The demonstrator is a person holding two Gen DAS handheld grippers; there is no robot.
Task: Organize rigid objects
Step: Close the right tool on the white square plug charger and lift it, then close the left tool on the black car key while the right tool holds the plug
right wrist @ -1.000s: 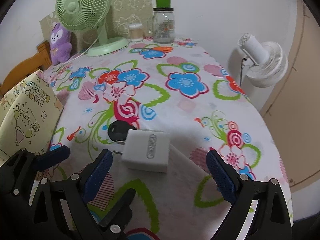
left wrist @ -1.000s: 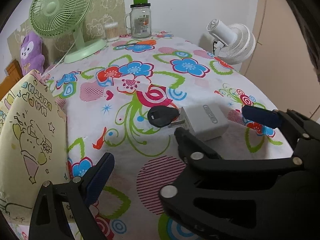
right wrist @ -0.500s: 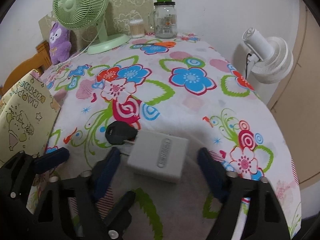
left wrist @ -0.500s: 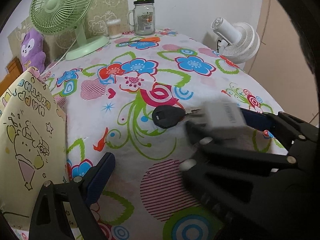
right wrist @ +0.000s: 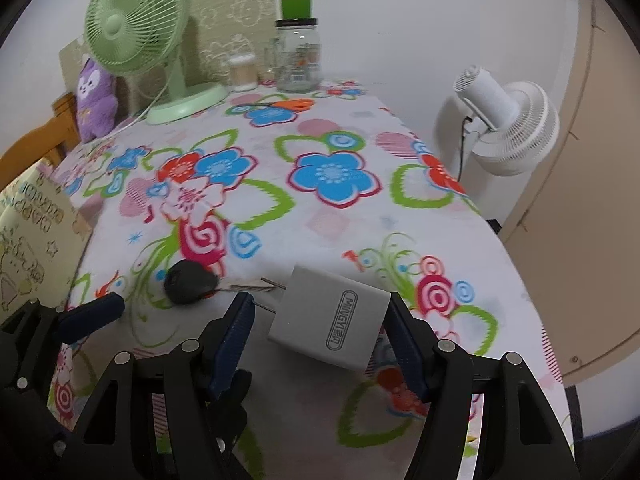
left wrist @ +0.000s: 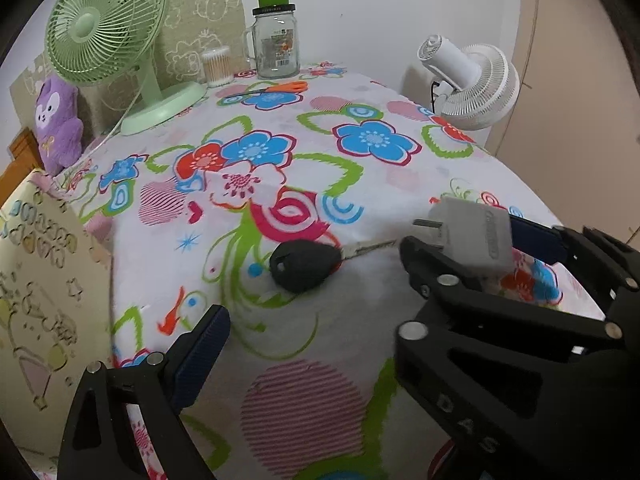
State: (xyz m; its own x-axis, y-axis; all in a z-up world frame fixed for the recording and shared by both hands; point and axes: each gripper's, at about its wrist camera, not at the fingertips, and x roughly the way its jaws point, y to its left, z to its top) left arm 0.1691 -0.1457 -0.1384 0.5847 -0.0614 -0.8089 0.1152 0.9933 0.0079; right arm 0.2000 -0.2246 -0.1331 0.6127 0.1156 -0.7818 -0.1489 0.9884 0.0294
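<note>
Pickup step is in hand: my right gripper (right wrist: 322, 320) pinches the white charger plug (right wrist: 330, 322) just above the counter (right wrist: 336, 236) beside the car key (right wrist: 191, 282), left gripper (left wrist: 320, 340) spread, so next I judge it needs carrying somewhere.

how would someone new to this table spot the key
Start at the flowered cloth and come to its near part, left of the grey charger held in the right tool. The key lies flat there: black rounded head, thin metal blade pointing at the charger.
</note>
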